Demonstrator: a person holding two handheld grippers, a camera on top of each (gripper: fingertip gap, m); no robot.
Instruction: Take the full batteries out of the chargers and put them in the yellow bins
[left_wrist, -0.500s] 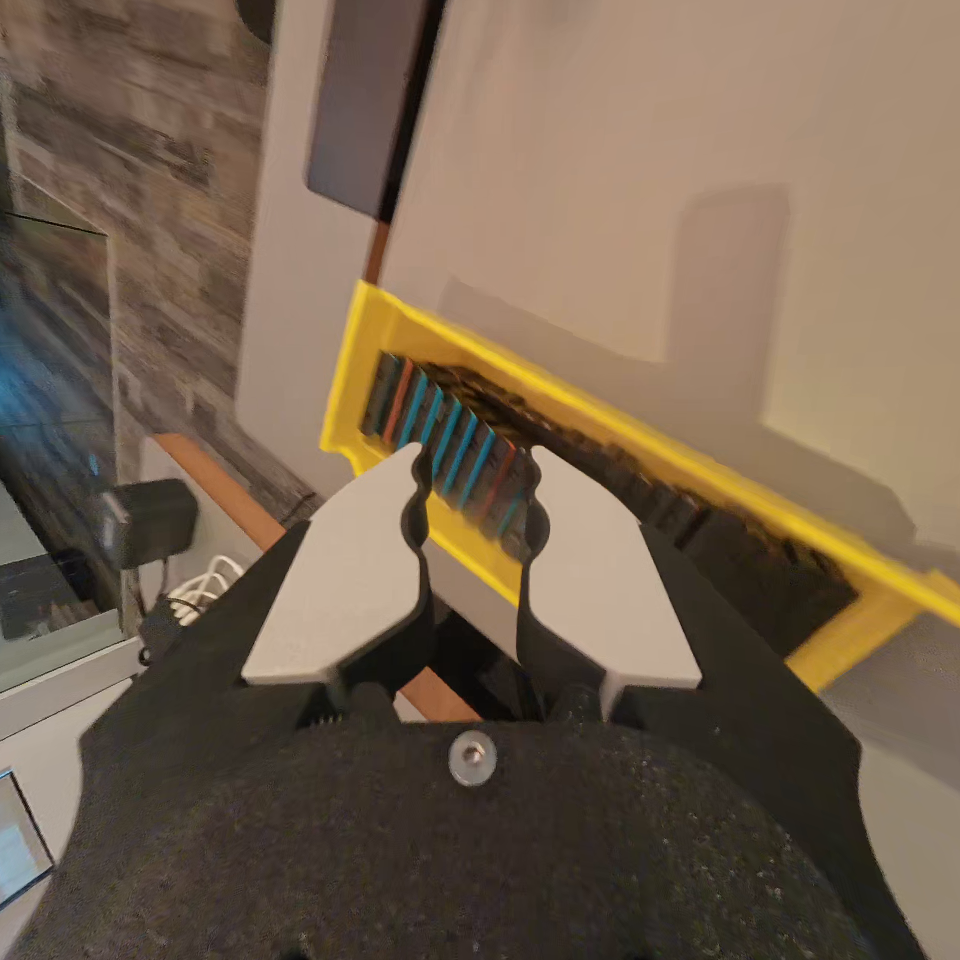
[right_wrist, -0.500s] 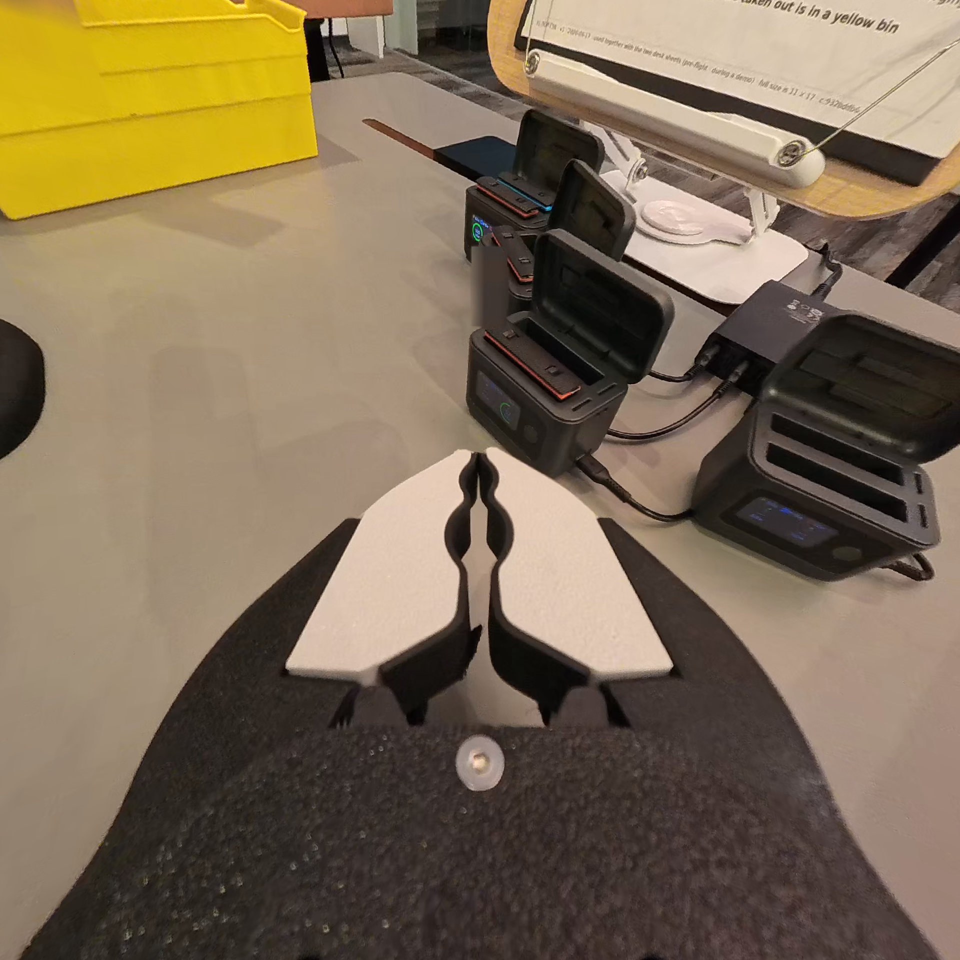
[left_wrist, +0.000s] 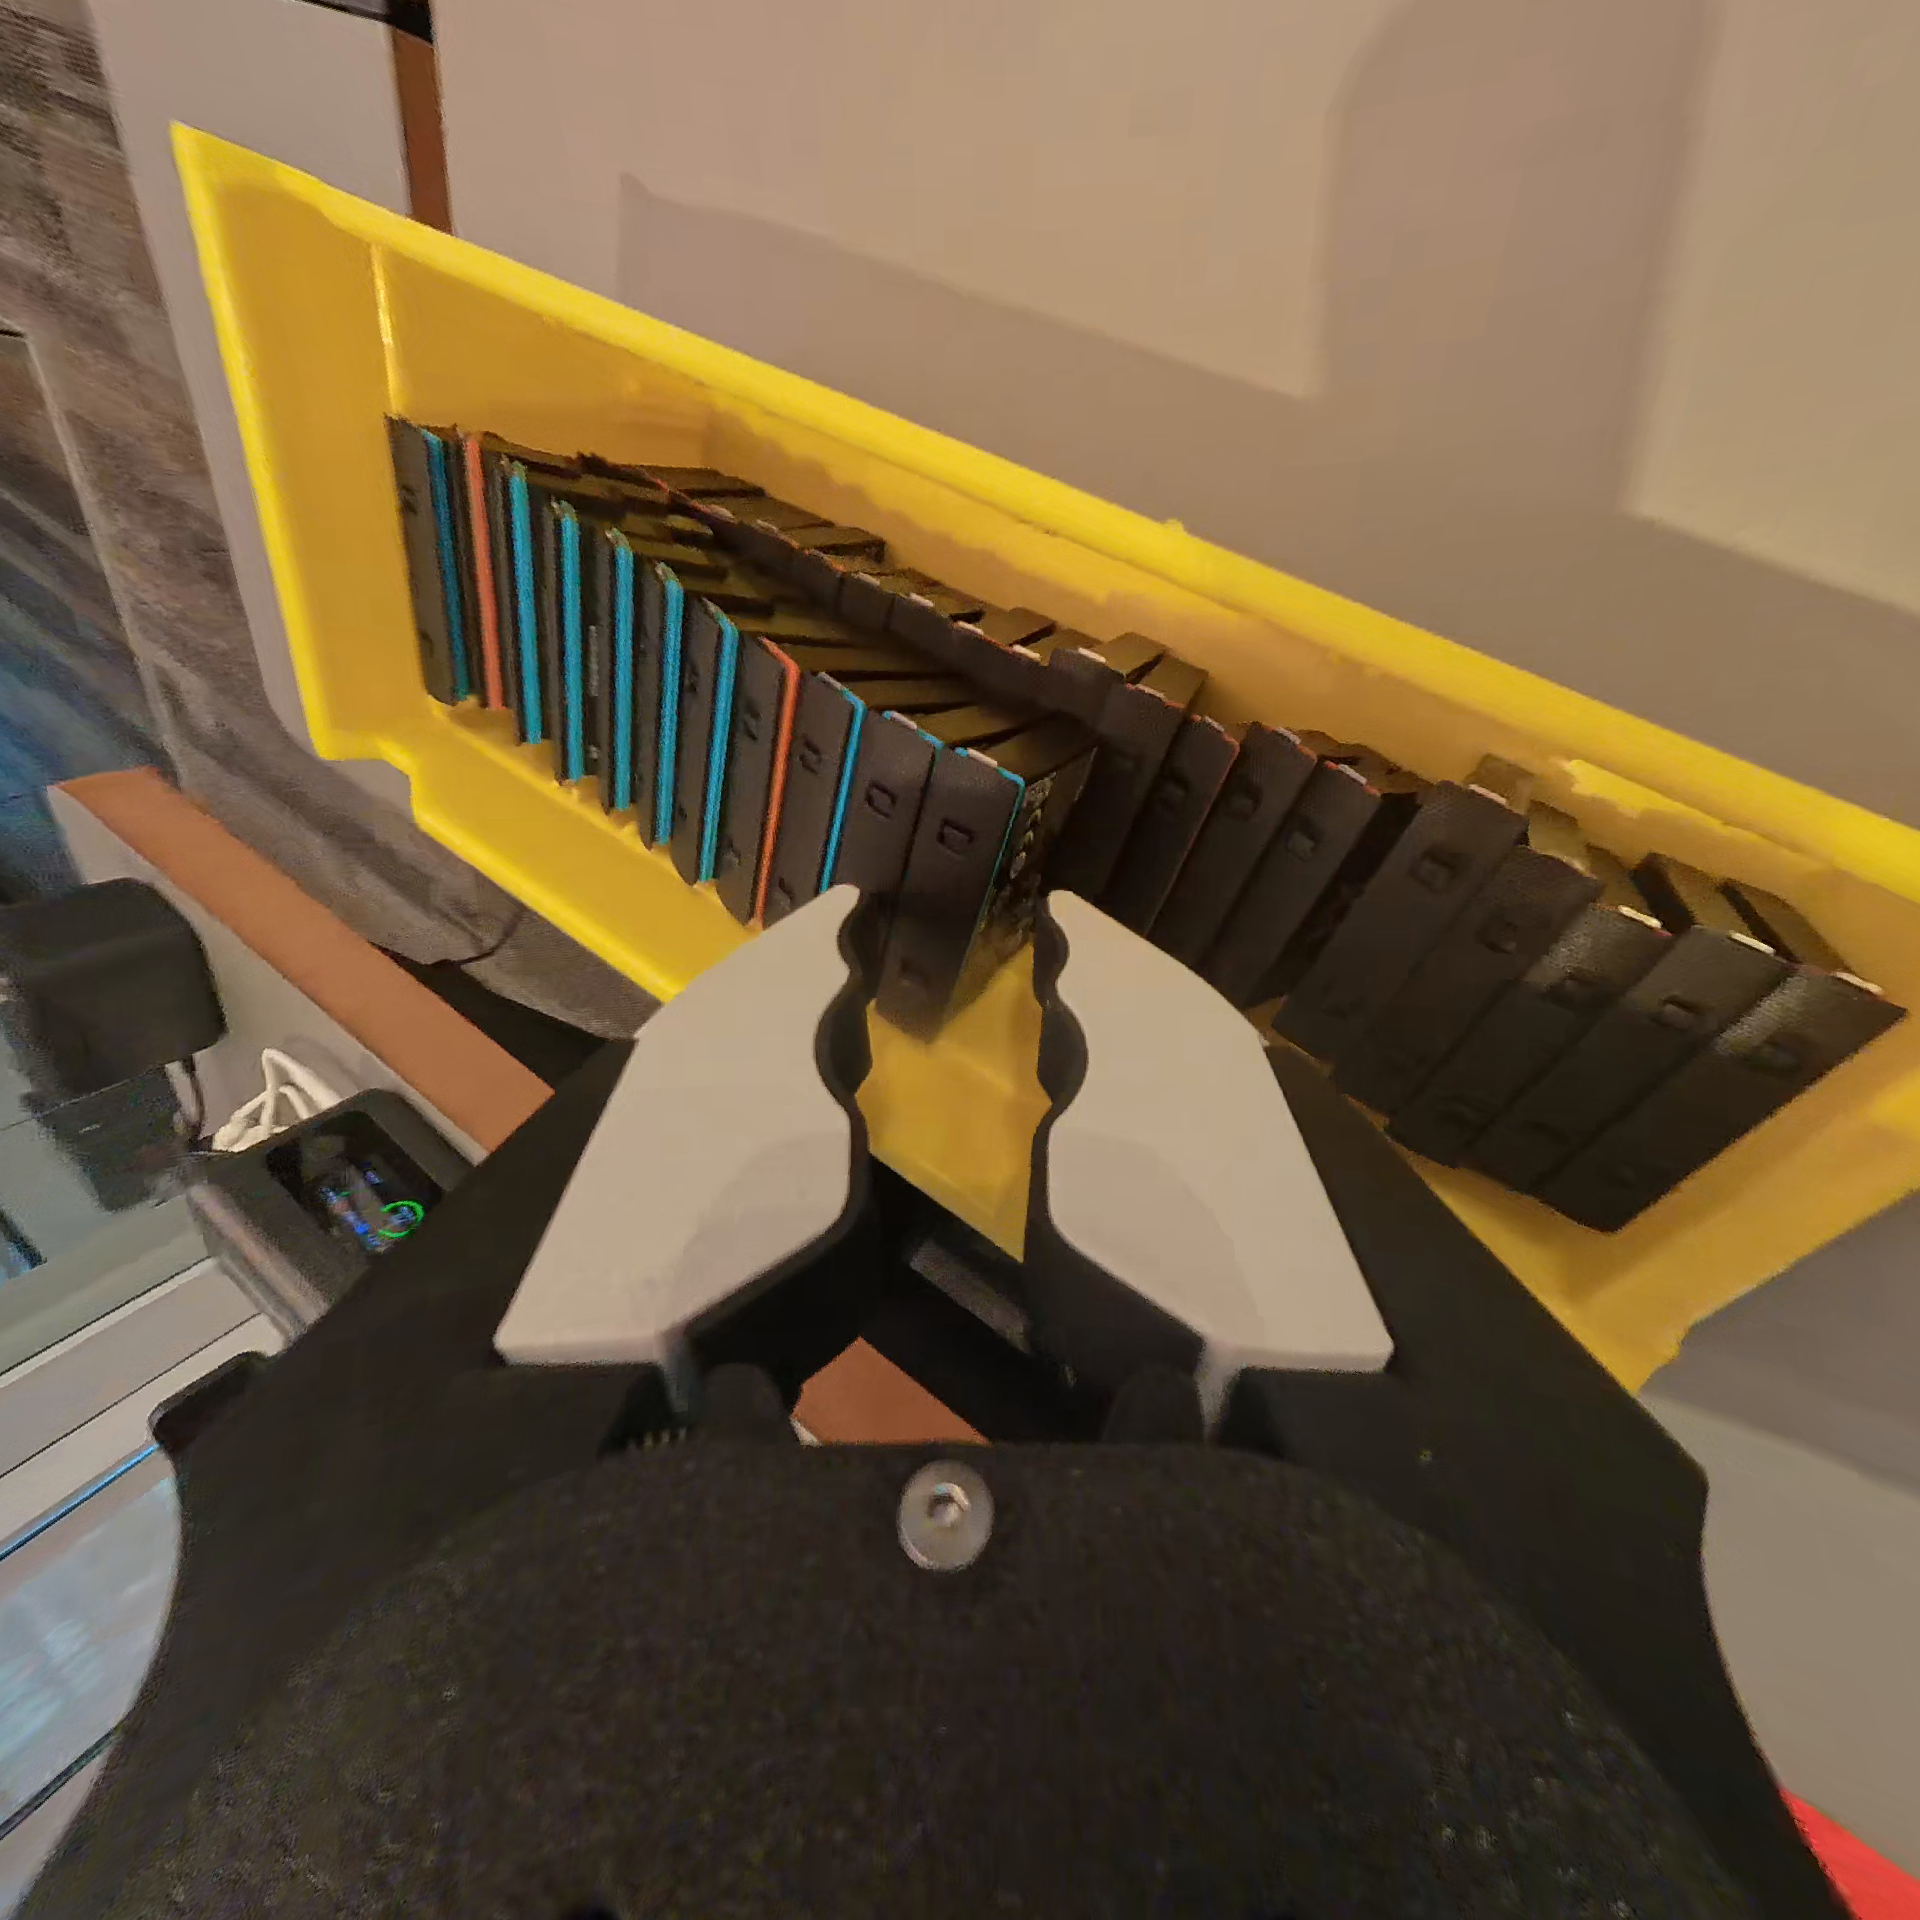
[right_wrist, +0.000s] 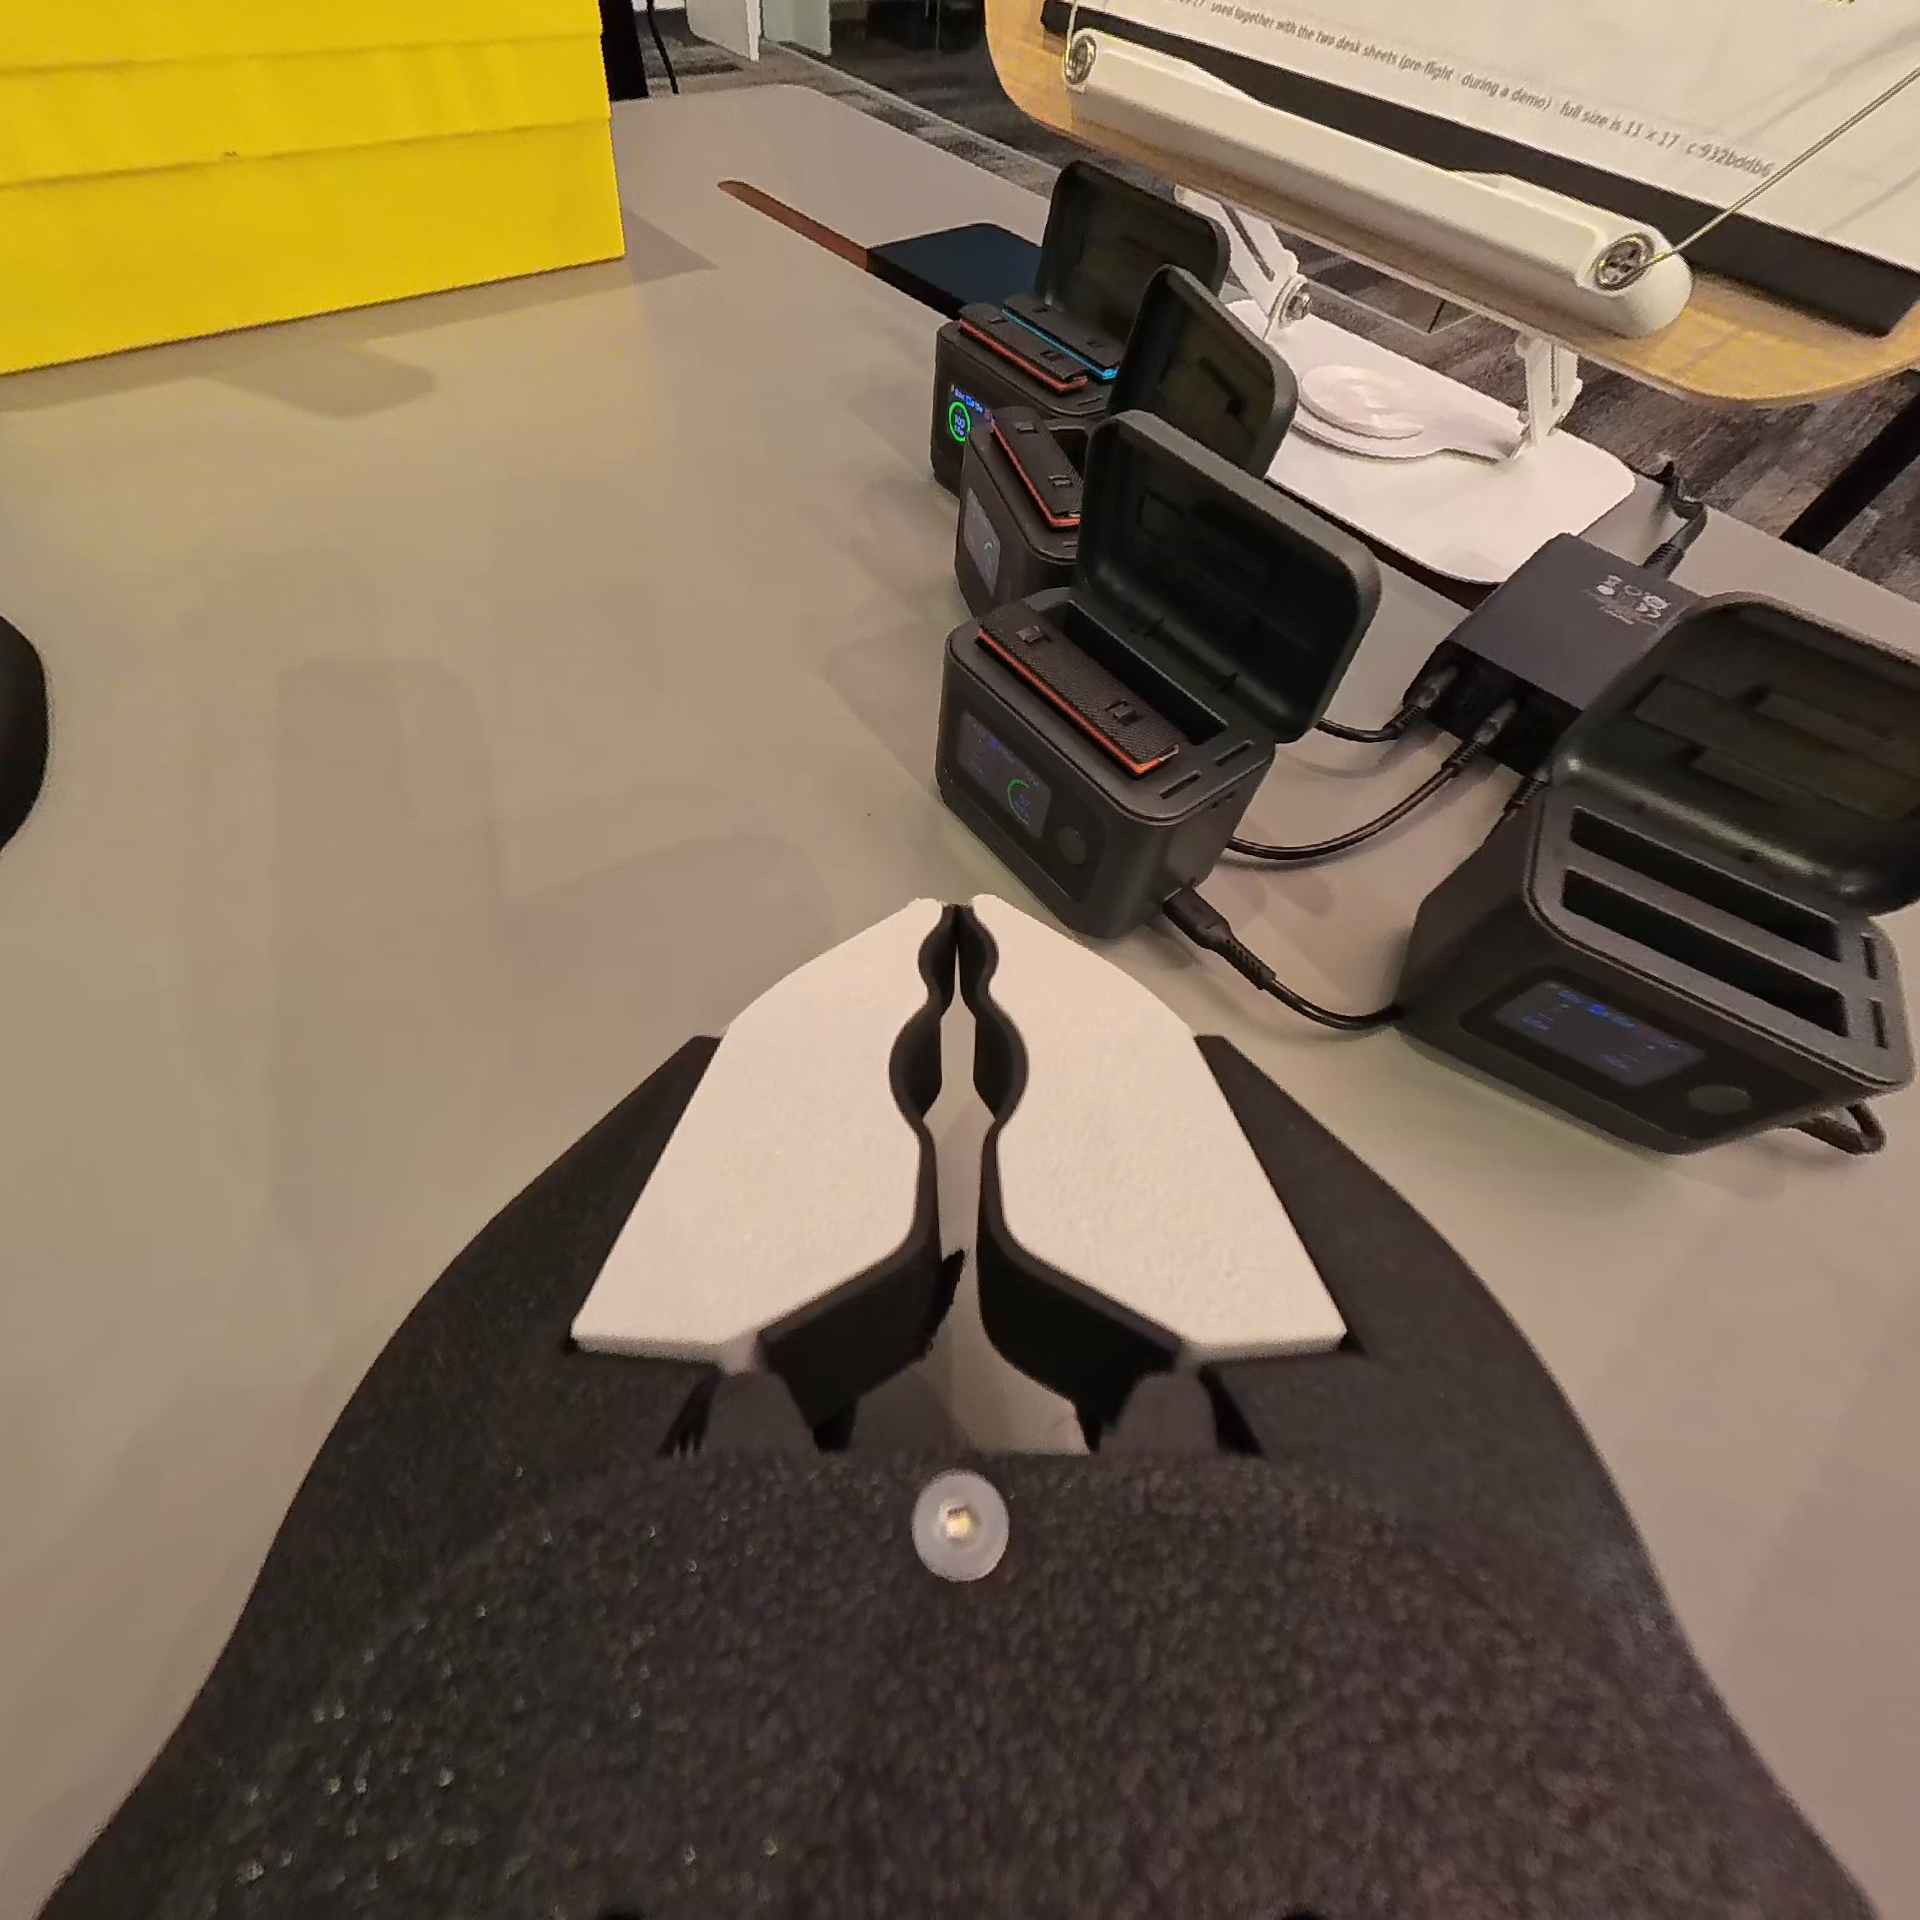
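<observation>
The batteries stood on edge in a long packed row inside the yellow bin, black slabs with blue or orange edges, so most of the job looked done. The row ran nearly the whole length of the bin, with a second layer or row behind it that was hard to make out.

What was left sat at the chargers, seen from the right wrist. The nearest lit charger had its lid up and held one orange-edged battery in its front slot, with the slot behind it empty. Beyond it, the middle charger also held an orange-edged battery, and the far charger held two, one orange and one blue. The charger to the right of the nearest one showed only empty slots. Whether each remaining battery was full could not be read with confidence.

The left gripper hovered over the near wall of the bin, its jaws spread about one battery's thickness, holding nothing. Its tips framed the end of a blue-edged battery in the row, close to it, though contact could not be confirmed.

The right gripper was over the grey table, short of the nearest charger, with its jaws almost closed and empty.
</observation>
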